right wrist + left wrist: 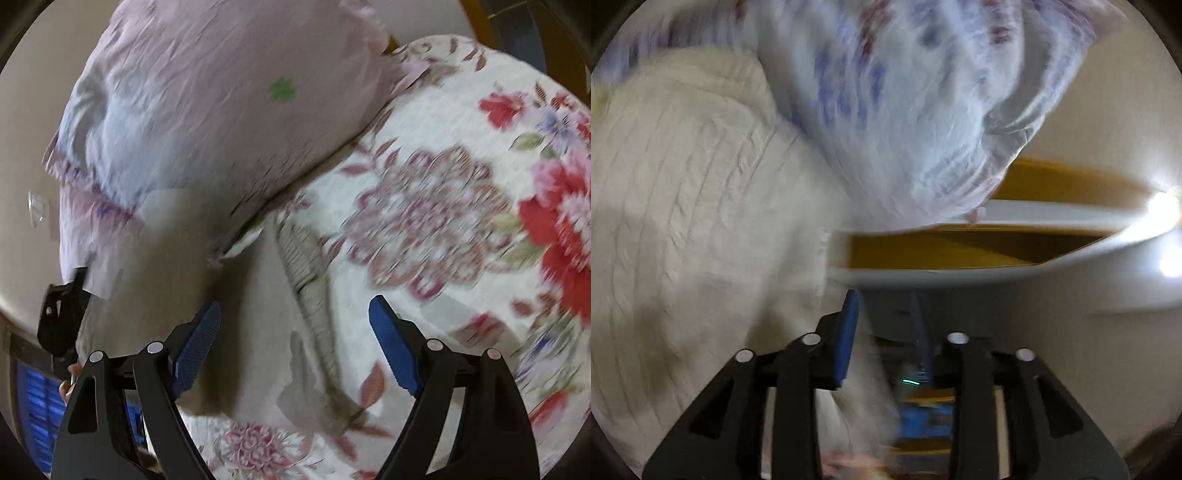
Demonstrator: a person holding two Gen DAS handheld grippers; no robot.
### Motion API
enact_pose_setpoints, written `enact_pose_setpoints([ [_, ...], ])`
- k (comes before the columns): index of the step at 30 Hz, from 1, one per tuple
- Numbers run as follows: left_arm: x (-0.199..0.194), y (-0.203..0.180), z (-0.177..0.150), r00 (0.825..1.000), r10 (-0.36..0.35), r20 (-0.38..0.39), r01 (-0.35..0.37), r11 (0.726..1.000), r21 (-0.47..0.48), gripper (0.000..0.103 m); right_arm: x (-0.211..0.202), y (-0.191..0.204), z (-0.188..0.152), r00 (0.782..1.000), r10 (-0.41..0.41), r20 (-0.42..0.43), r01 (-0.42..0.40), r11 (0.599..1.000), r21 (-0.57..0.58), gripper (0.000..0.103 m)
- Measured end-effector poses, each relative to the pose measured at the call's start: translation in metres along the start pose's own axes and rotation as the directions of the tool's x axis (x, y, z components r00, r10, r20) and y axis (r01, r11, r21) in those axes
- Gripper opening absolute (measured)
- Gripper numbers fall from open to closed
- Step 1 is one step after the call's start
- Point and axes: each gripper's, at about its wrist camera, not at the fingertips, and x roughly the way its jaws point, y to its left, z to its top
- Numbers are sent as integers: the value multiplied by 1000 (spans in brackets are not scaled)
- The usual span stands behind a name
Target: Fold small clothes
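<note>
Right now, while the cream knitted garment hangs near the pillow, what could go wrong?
1. The left gripper seems to pinch only an edge of the cream knitted garment; both views are motion-blurred, so the fabric may slip out.
2. The right gripper is open and holds nothing, so the garment may sag or twist on the floral bedspread.
3. The pillow lies close; the garment may drag over it.

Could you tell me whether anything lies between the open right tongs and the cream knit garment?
Nothing visible does. The right tongs are open just above the cream knit garment, which lies on the floral bedspread. The pink pillow sits farther back, off that path.
</note>
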Motion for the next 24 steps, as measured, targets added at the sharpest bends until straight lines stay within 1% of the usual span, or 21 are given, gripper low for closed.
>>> enact_pose_setpoints([
  [1, -9, 0, -2, 999, 0, 35, 0, 1000, 1, 60, -3, -3, 3, 1000, 17, 6, -17, 1000, 12, 84],
  [2, -26, -5, -2, 992, 59, 108, -67, 996, 65, 75, -5, -6, 6, 999, 37, 7, -37, 999, 21, 84],
  [3, -42, -10, -2, 978, 127, 163, -147, 982, 116, 79, -6, -7, 8, 999, 46, 4, -46, 999, 18, 84],
  [4, -62, -13, -1, 941, 244, 232, -285, 945, 163, 79, -4, -7, 10, 999, 52, -5, -52, 999, 13, 84],
  [6, -84, -10, 3, 885, 381, 268, -434, 884, 175, 80, 6, -5, 14, 998, 53, -41, -53, 999, 5, 84],
  [8, -97, 0, 1, 840, 471, 270, -523, 835, 170, 80, 21, -2, 17, 995, 56, -85, -55, 998, 5, 83],
  [9, -102, 4, 1, 821, 505, 267, -556, 813, 171, 80, 31, 2, 17, 992, 55, -111, -56, 998, -3, 81],
  [10, -103, 9, -3, 797, 543, 265, -594, 784, 180, 80, 40, 8, 17, 990, 50, -134, -53, 998, -21, 77],
  [11, -106, 14, -6, 785, 562, 261, -612, 769, 185, 80, 50, 15, 15, 986, 49, -157, -56, 997, -45, 75],
  [12, -103, 18, -5, 774, 581, 253, -628, 755, 189, 80, 56, 21, 13, 983, 48, -178, -61, 996, -69, 59],
  [13, -99, 23, -8, 768, 594, 240, -638, 746, 194, 80, 65, 28, 10, 979, 16, -205, -39, 994, -106, 22],
  [14, -106, 24, -10, 767, 598, 232, -639, 743, 199, 80, 71, 33, 10, 980, -54, -189, 25, 988, -152, 12],
  [15, -102, 25, -12, 763, 605, 225, -645, 736, 206, 80, 69, 32, 11, 986, -65, -154, 42, 988, -149, 11],
  [16, -96, 25, -13, 758, 614, 221, -652, 727, 214, 80, 64, 26, 16, 991, -75, -110, 63, 992, -109, 11],
  [17, -90, 26, -14, 750, 624, 218, -661, 714, 231, 81, 57, 14, 21, 995, -75, -70, 73, 997, -33, 11],
  [19, -75, 26, -12, 738, 640, 214, -675, 694, 252, 82, 51, 7, 21, 996, -66, -63, 66, 998, -13, 11],
  [20, -65, 26, -12, 731, 650, 205, -681, 684, 262, 82, 49, 5, 19, 995, -61, -74, 61, 998, -11, 14],
  [21, -57, 26, -12, 728, 656, 199, -684, 677, 272, 83, 47, 2, 17, 994, -62, -92, 62, 998, -4, 37],
  [22, -50, 27, -13, 726, 659, 195, -685, 672, 282, 83, 45, -2, 17, 992, -63, -107, 64, 998, 6, 84],
  [23, -40, 28, -13, 720, 667, 190, -690, 662, 293, 83, 43, -6, 16, 993, -48, -109, 51, 999, 18, 100],
  [24, -34, 31, -12, 716, 673, 184, -694, 656, 297, 83, 43, -10, 14, 993, -16, -119, 19, 999, 29, 102],
])
